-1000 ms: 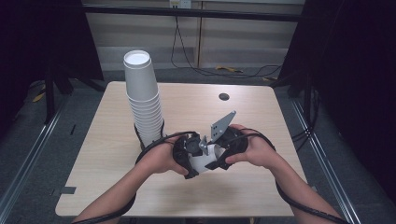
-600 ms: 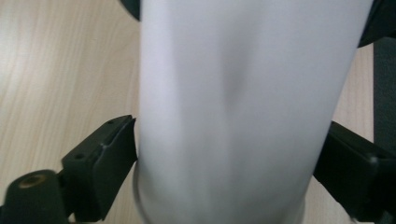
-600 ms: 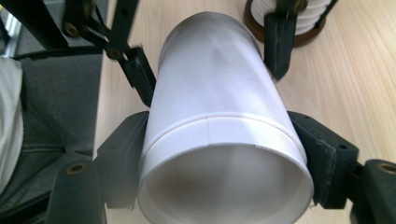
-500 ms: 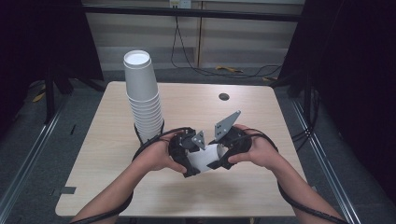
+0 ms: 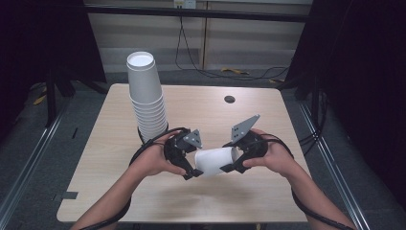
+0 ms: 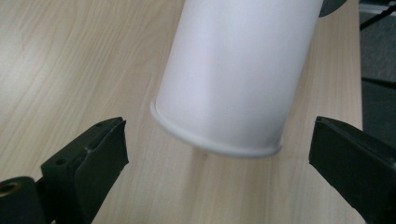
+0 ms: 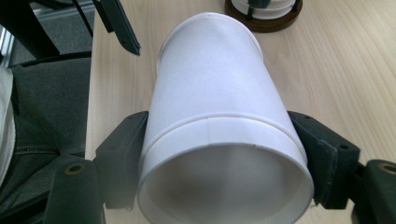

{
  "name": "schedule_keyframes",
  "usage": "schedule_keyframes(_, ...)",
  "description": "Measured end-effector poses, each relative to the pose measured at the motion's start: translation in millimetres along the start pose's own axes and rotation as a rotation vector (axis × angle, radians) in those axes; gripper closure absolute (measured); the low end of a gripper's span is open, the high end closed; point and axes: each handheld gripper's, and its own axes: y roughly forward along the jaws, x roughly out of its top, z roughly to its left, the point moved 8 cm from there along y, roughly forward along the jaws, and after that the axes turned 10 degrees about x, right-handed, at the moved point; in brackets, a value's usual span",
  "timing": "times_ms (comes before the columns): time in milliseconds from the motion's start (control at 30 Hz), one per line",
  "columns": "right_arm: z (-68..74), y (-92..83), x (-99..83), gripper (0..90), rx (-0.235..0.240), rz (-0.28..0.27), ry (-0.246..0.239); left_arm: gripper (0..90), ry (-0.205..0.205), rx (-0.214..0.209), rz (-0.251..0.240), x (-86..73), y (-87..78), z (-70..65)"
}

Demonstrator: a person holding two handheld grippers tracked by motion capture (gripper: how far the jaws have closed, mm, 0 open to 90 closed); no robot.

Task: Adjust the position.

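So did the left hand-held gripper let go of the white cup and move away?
Yes. The left hand-held gripper has just opened off the white cup and slid left, toward the cup stack.

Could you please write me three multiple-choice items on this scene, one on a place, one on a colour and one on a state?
1. Where does the tall stack of white paper cups stand on the light wooden table?
A. far left part
B. near right corner
C. centre of the near edge

2. What colour is the single paper cup held between the hands?
A. red
B. white
C. brown

3. How do the left gripper jaws stand?
A. pressed on the cup
B. apart, clear of the cup
C. shut on a cable

Key: 1 A, the high view shows the stack at the table's far left. 2 B, the cup is plain white in all views. 3 B, the left gripper view shows a gap on each side of the cup's base; these jaws have just been opening, while the right gripper clamps the cup near its rim.
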Motion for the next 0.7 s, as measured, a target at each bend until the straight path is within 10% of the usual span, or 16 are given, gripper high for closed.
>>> schedule_keyframes(700, -1.2, -7.1, -3.5, 25.0, -0.002, -0.079, 0.021, 4.5, -0.070, -0.025, -0.054, -15.3, 11.5, -0.2)
